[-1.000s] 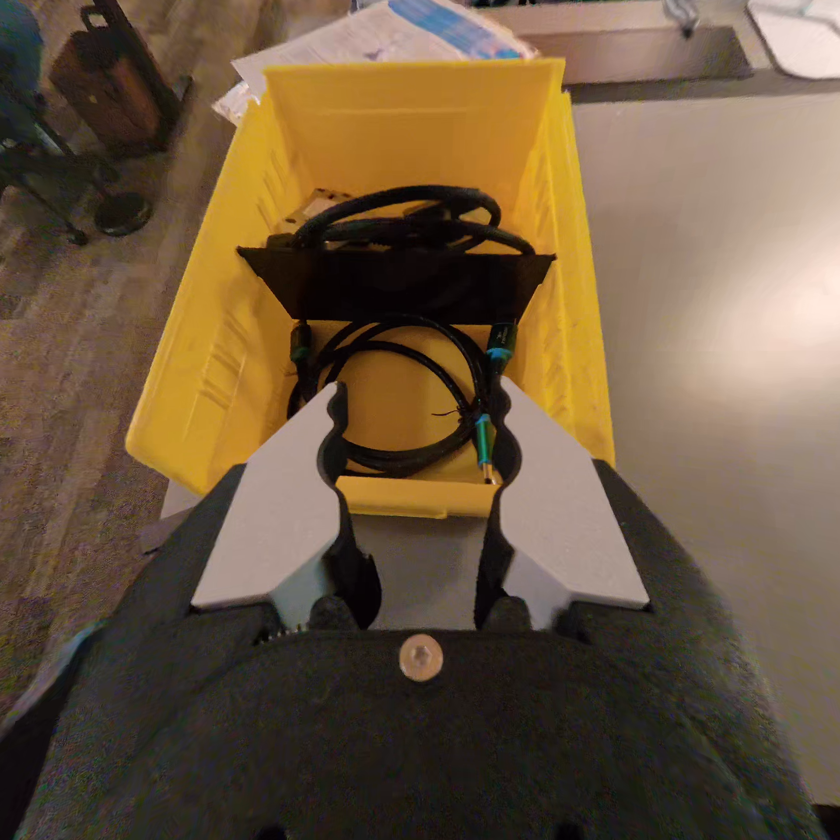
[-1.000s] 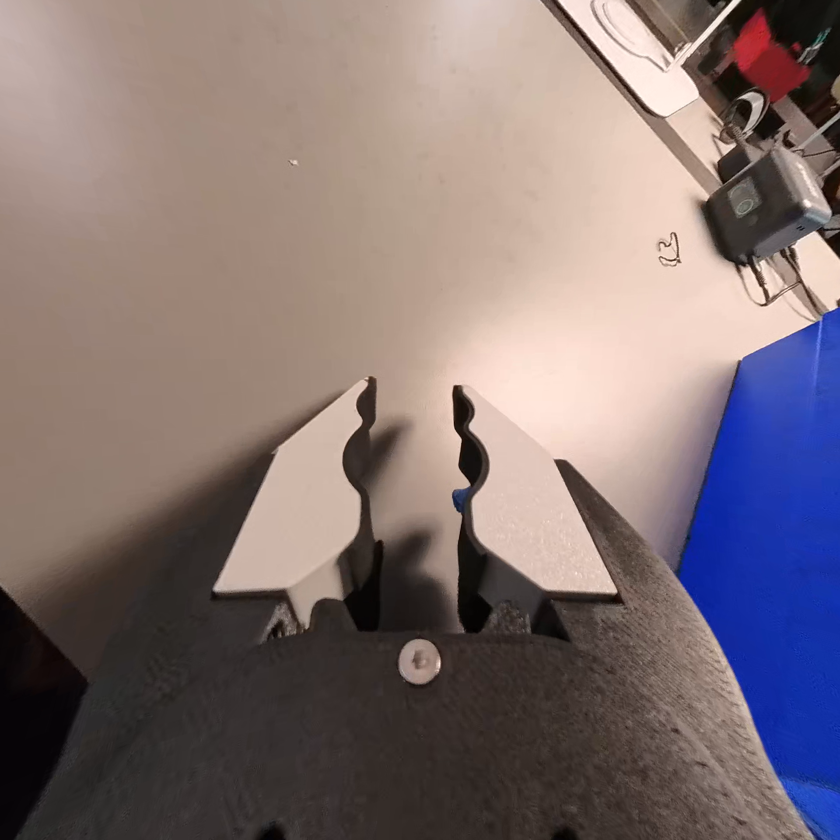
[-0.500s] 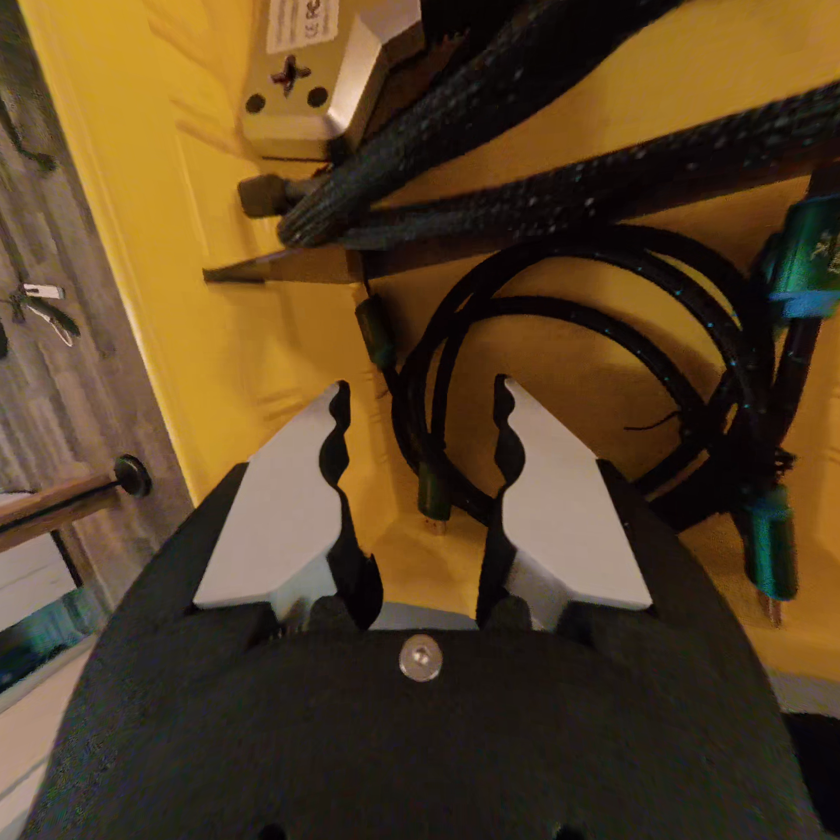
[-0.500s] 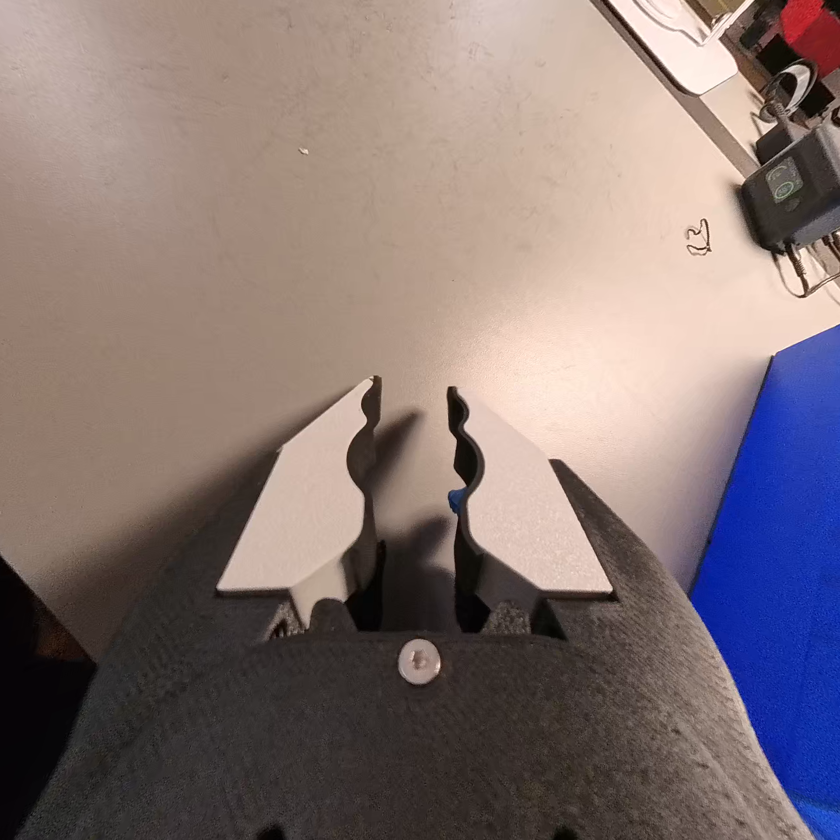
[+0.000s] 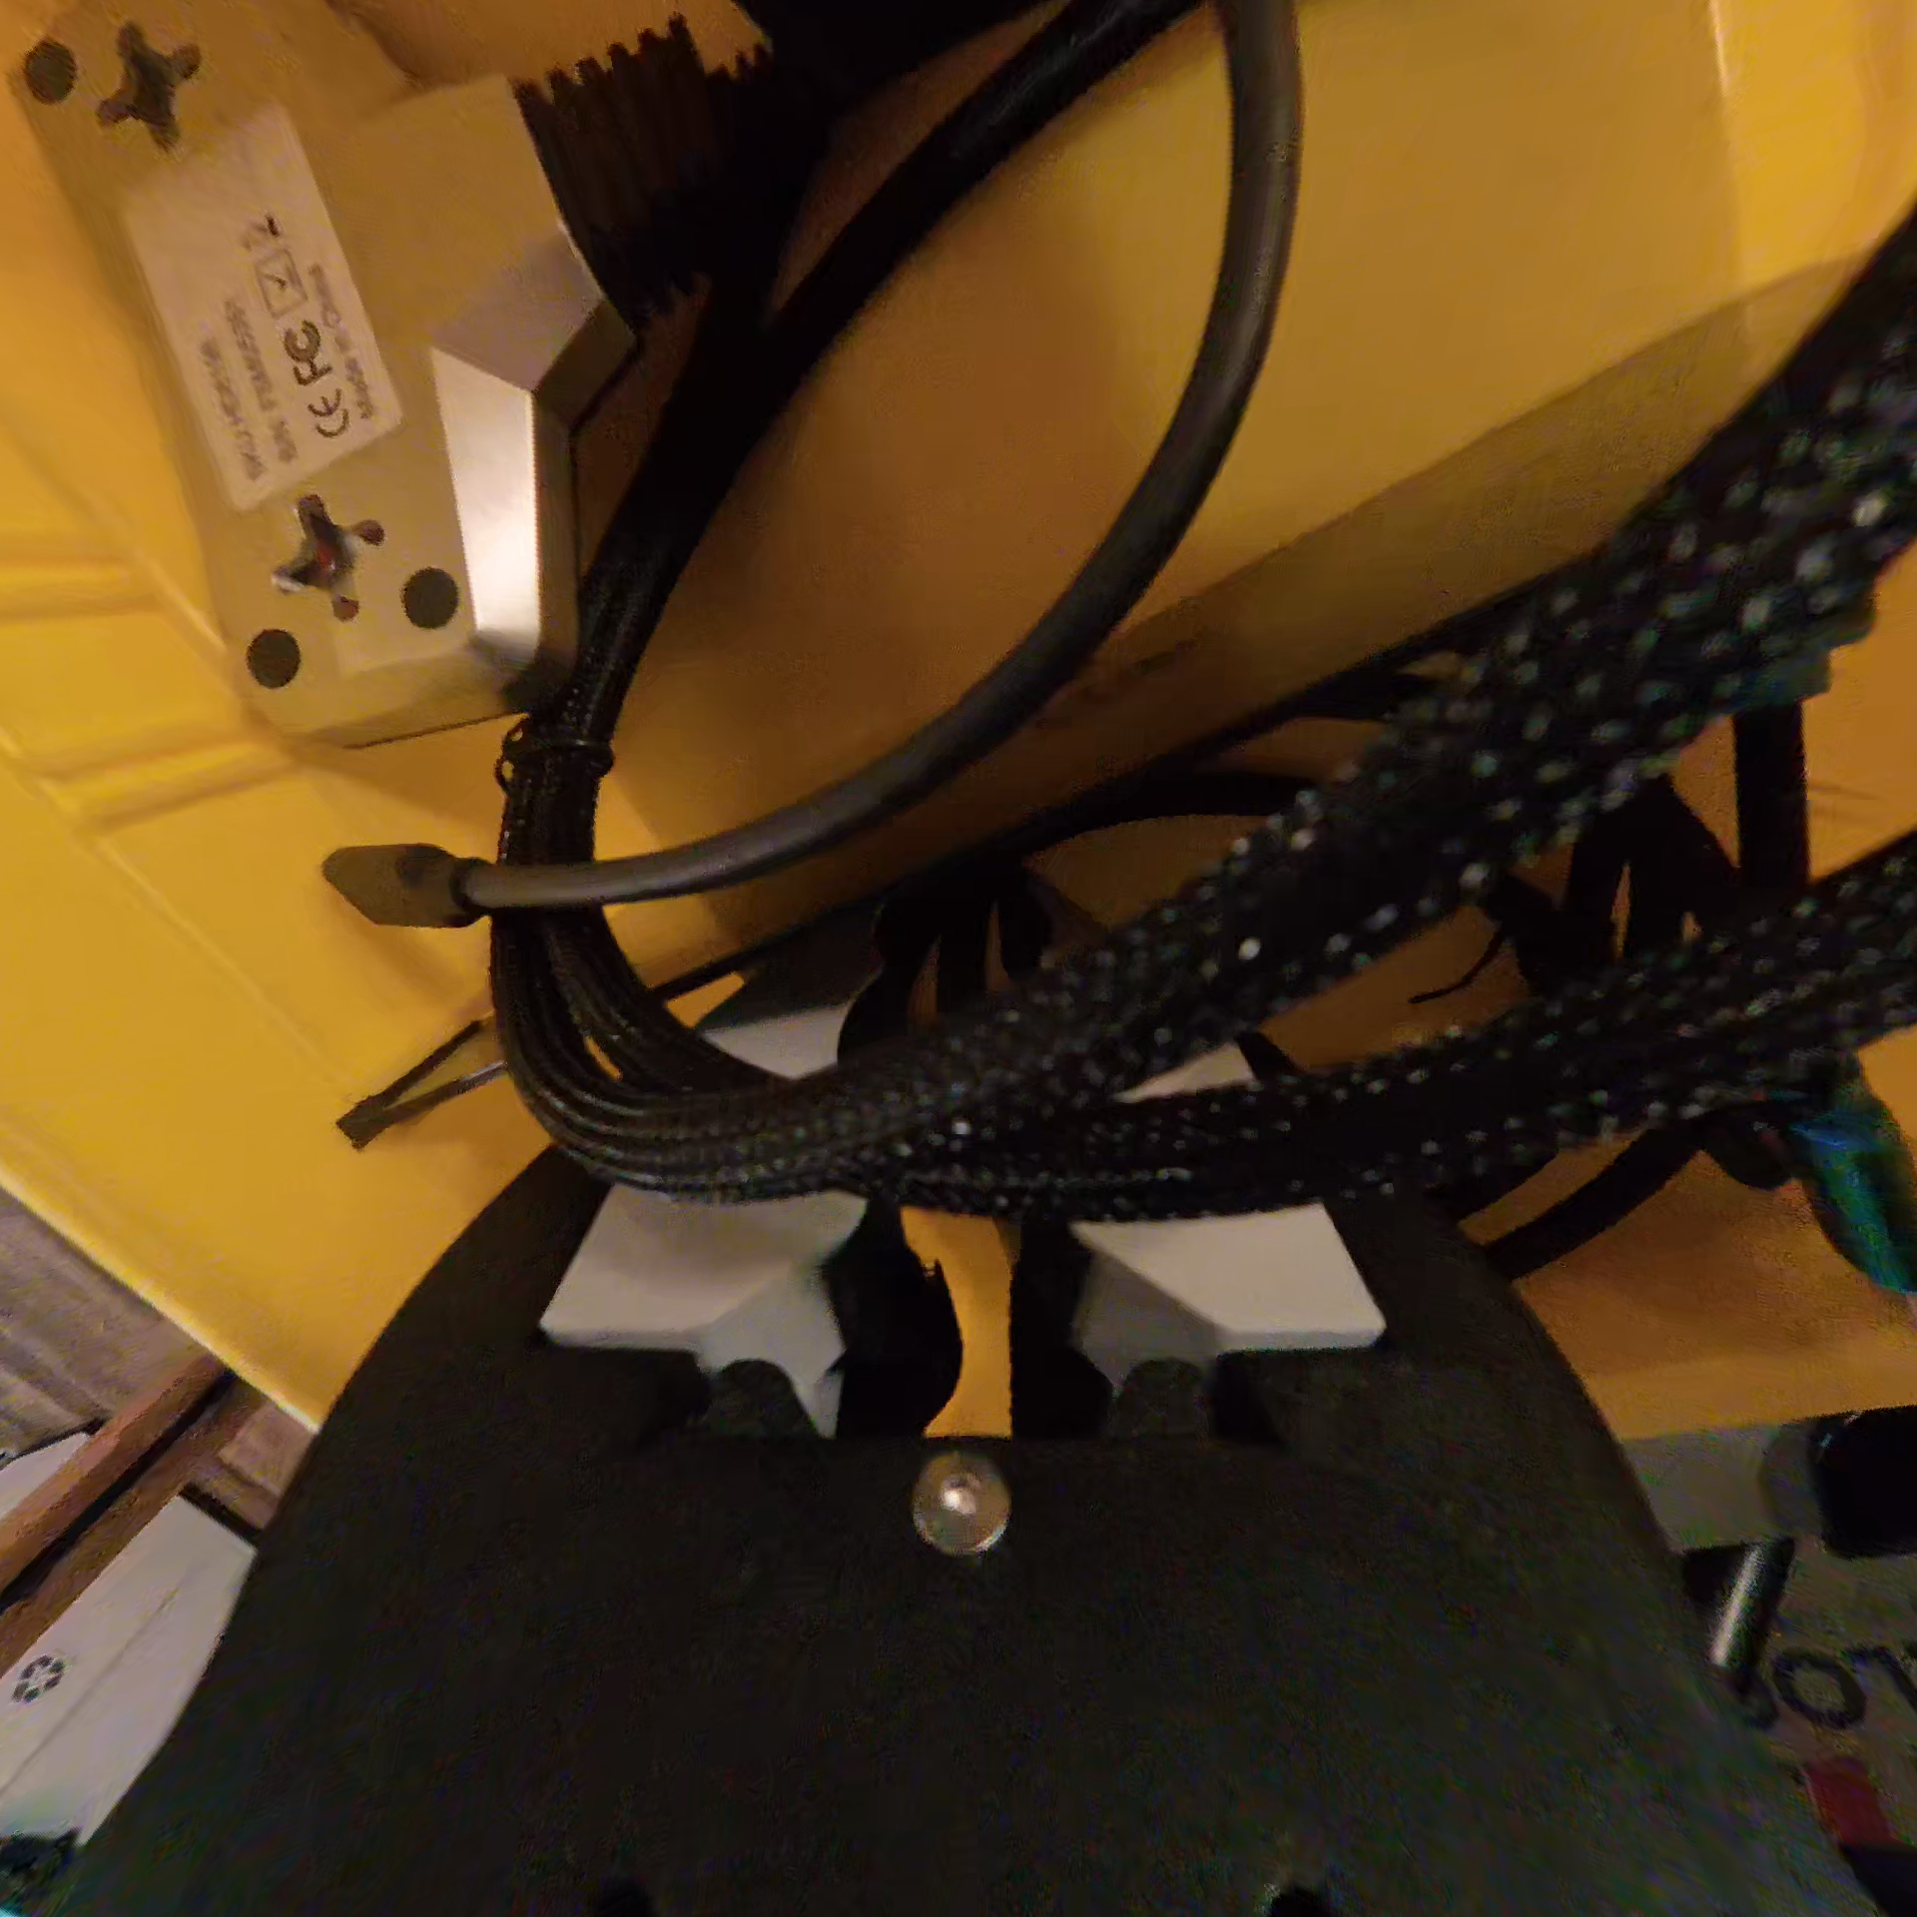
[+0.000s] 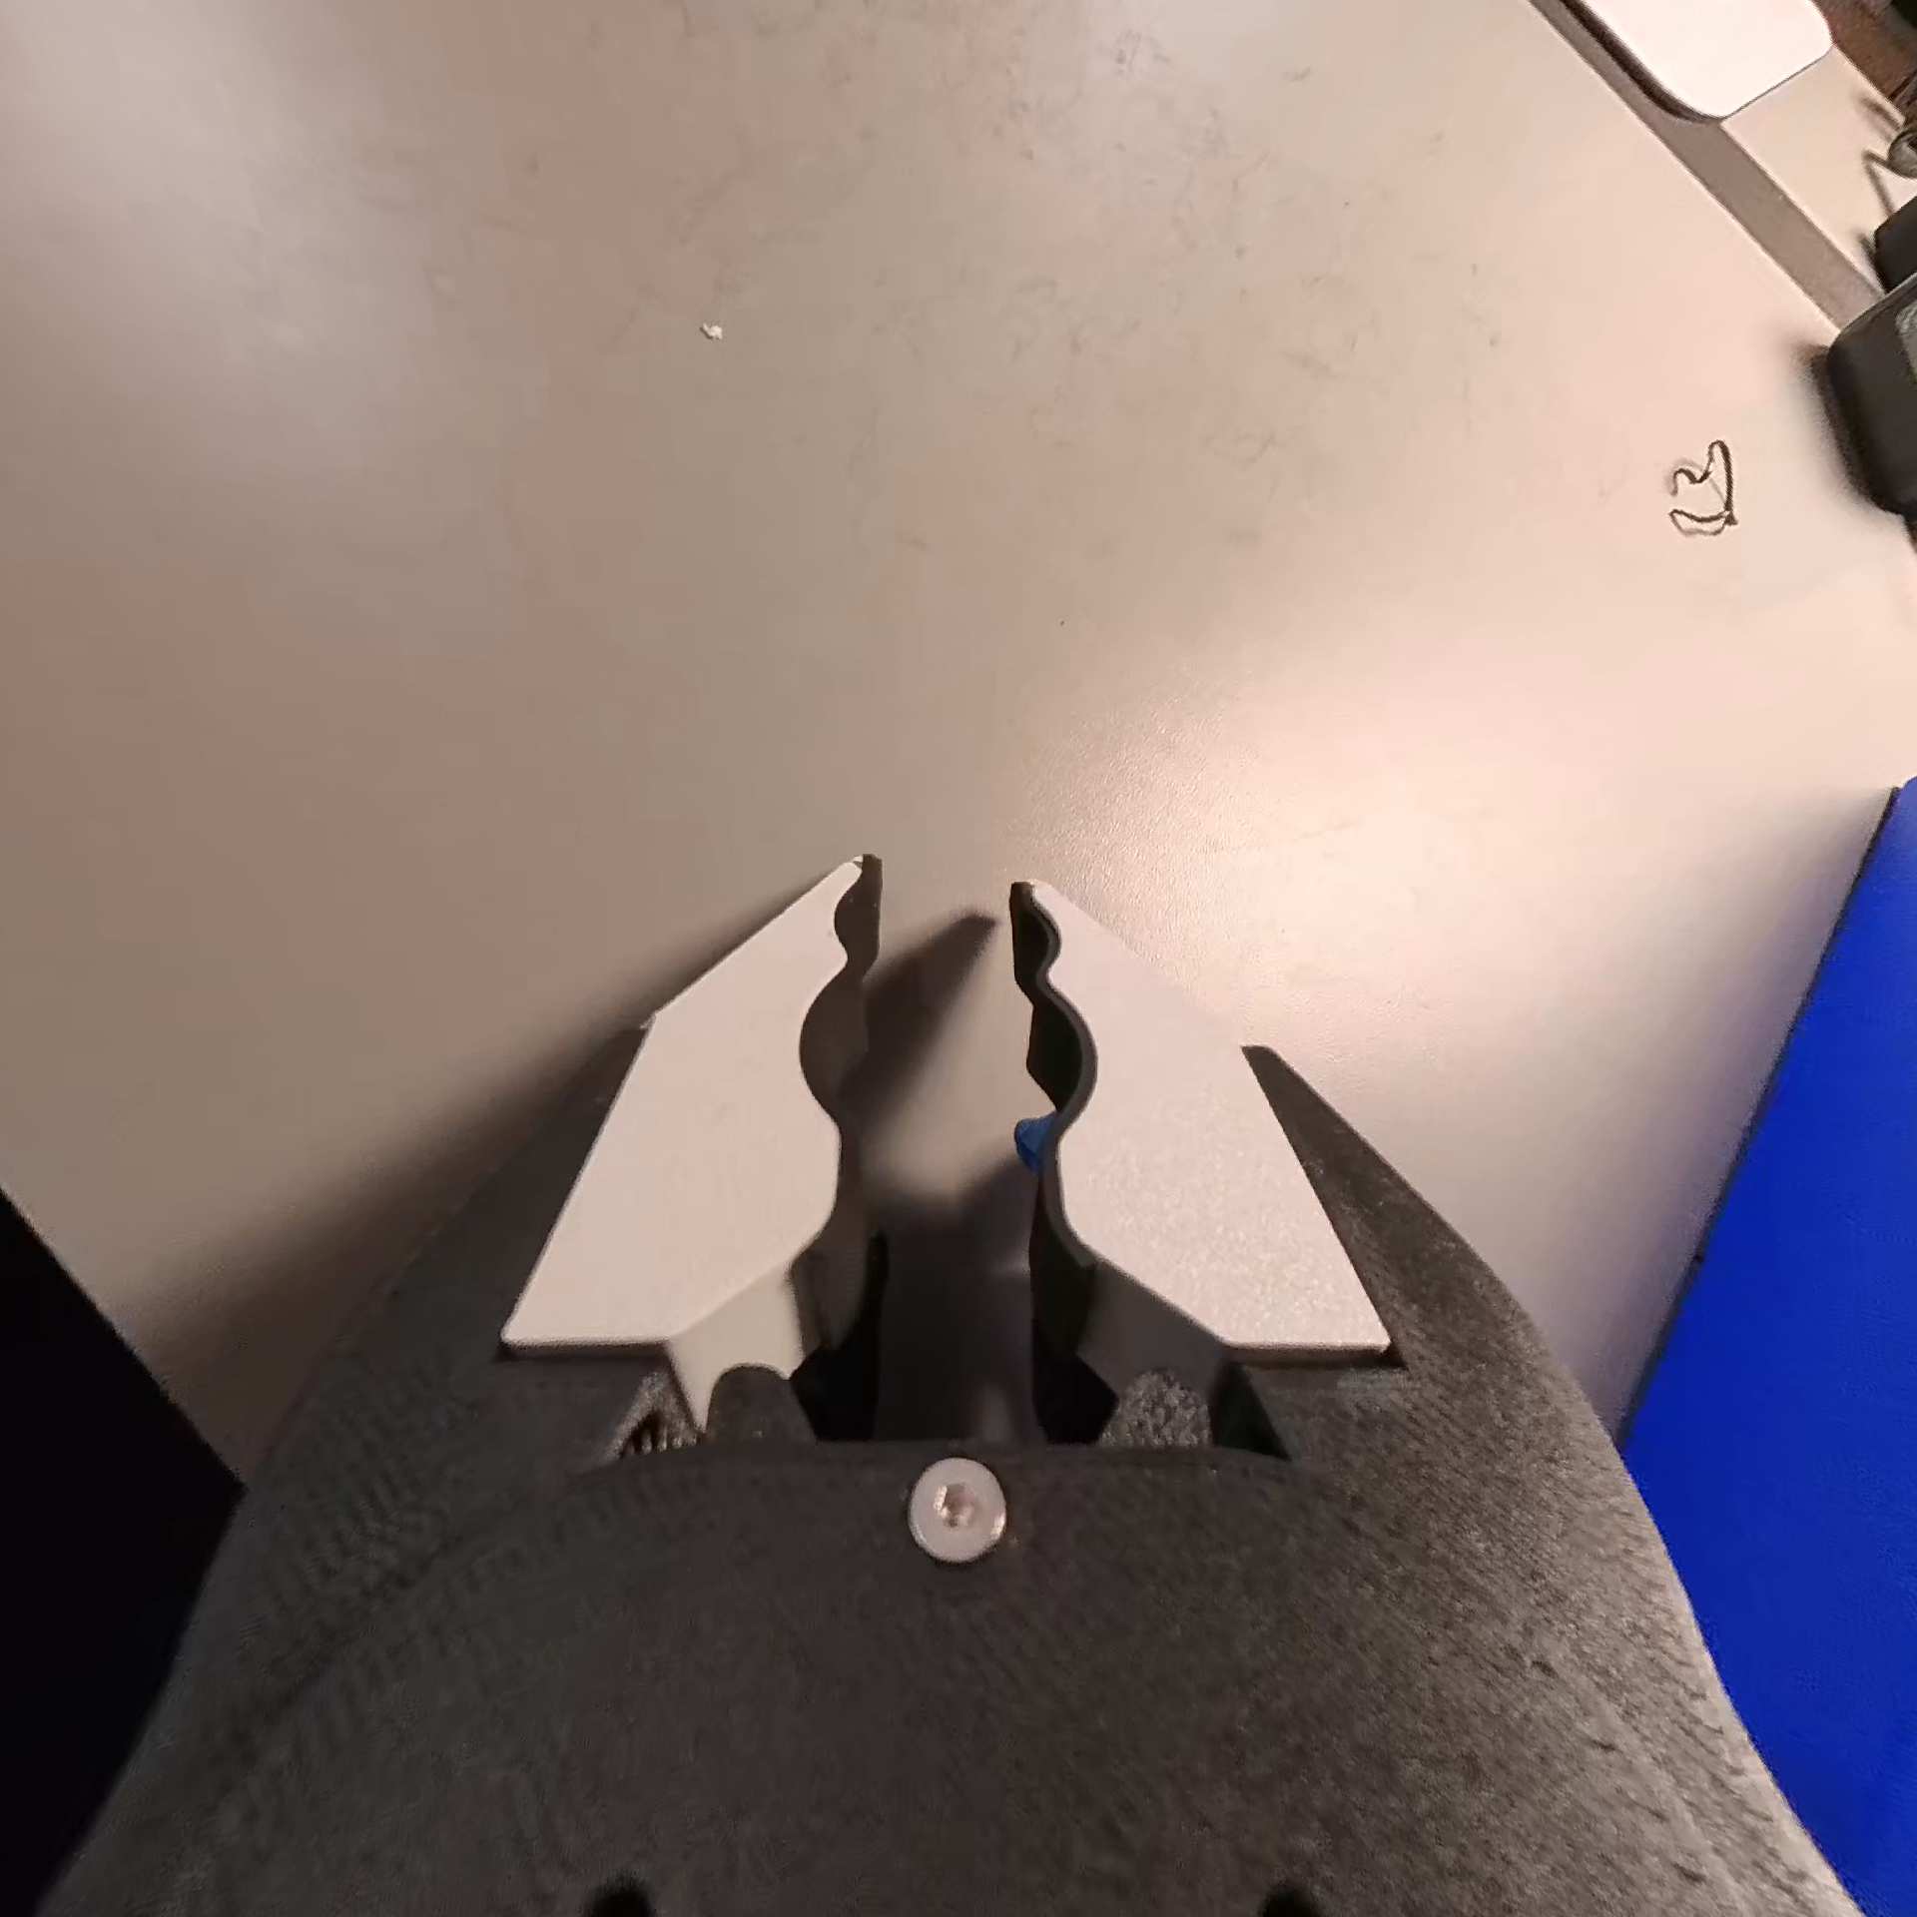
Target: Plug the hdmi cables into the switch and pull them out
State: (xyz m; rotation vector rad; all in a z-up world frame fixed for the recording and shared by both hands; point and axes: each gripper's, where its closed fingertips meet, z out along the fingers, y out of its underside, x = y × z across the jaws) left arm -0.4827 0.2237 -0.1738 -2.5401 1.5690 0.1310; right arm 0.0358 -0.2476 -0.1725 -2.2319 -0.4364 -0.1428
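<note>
Since half a second ago, the left gripper (image 5: 960,1048) has been pushing deeper into the yellow plastic bin (image 5: 156,934), so the thick black braided HDMI cables (image 5: 1037,1100) are now lying across its pale grey fingers (image 5: 716,1255) and hiding their tips. Whether these fingers are closing on the bundle cannot be told; only their rear parts are showing, with a gap between them.

At upper left of the left wrist view, the silver metal HDMI switch (image 5: 311,415) is lying against the bin wall with its labelled underside facing the camera. A smooth thin black cable (image 5: 1193,519) is arcing beside it and ending in a small dark plug (image 5: 389,882) just below the switch. The braided cables are running from beside the switch's lower corner toward the right, where a green-collared plug (image 5: 1857,1203) is showing at the edge.

Meanwhile the right gripper (image 6: 944,892) is hovering over the bare beige bench (image 6: 726,519), its fingers standing apart and holding nothing. A small twist of black wire (image 6: 1701,503) is lying on the bench to the right, and a blue mat (image 6: 1784,1349) is covering the right edge.
</note>
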